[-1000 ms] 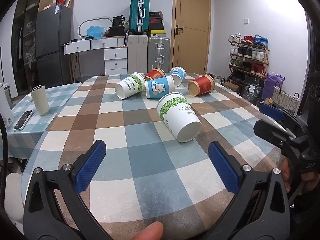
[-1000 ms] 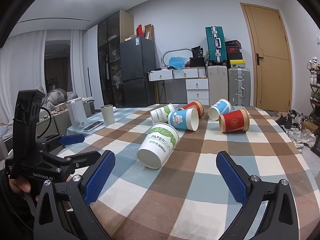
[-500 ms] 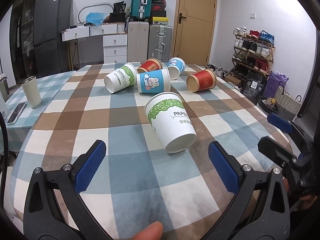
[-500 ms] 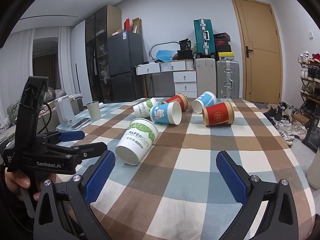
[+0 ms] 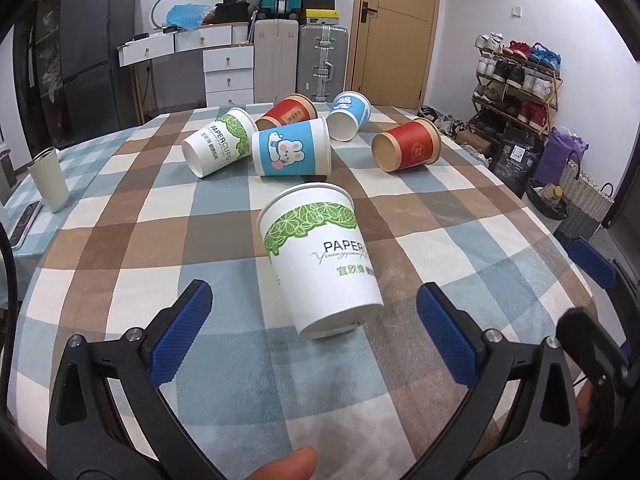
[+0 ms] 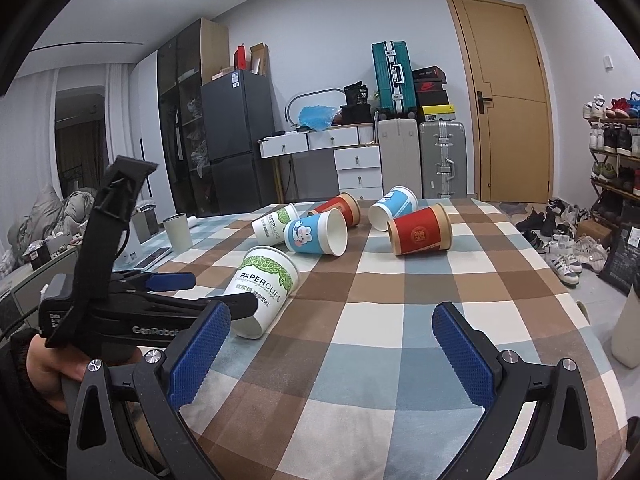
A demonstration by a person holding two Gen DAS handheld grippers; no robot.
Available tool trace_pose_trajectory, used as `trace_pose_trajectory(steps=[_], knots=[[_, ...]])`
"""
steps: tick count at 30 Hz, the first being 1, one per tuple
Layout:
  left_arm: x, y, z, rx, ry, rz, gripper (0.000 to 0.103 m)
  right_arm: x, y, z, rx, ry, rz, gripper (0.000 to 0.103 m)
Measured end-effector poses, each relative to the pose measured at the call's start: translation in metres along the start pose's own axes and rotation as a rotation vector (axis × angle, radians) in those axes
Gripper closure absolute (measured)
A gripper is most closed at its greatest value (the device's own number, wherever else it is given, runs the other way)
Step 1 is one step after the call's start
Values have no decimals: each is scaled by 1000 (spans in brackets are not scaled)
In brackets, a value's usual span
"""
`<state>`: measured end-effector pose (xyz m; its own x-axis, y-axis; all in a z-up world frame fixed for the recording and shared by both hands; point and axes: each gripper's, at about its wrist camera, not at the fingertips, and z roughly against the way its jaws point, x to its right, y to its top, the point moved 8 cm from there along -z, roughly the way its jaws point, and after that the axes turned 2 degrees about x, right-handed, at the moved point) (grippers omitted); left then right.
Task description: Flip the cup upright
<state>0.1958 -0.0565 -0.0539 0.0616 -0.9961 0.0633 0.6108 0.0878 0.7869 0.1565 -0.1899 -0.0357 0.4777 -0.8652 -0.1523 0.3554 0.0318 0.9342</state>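
Left gripper: we see it spread wide, holding nothing, low over the bench.
Right gripper: also wide, holding nothing, off to the right.
Cup: white with green leaves, on its side, base toward the left gripper, just ahead of its pads.
Left view only: cup's closed base.
Right view only: left gripper from the side, next to the cup.
Other cups: five, lying behind.
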Motion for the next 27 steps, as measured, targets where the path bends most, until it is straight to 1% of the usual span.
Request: trace_pose_trajectory(steps=[2,8,9,12,13,14,16,18,27], knots=[[2,2,-4,-6,8,-4,1,0,-1,-1,-1,-1,1,0],[6,9,-20,-24,18,-3,8,2,-1,0,1,-3,-1,0],[6,10,-24,-32,25,-3,13,2,0,1,2,-3,-1,0],[6,10,-33,-62,24,2,19,3,0,1,5,-4,-4,0],[6,10,-35,-69,22,6,23,3,-1,1,5,-5,-3,0],[6,9,-38,-77,17,12,25,3,-1,1,5,-5,-3,0],[6,8,-41,-93,-7,28,36,3,0,0,5,-4,-1,0],[7,7,-43,-98,-23,39,42,3,0,1,5,-5,0,0],[5,6,-37,-100,-49,73,42,5,0,1,13,-5,-3,0]])
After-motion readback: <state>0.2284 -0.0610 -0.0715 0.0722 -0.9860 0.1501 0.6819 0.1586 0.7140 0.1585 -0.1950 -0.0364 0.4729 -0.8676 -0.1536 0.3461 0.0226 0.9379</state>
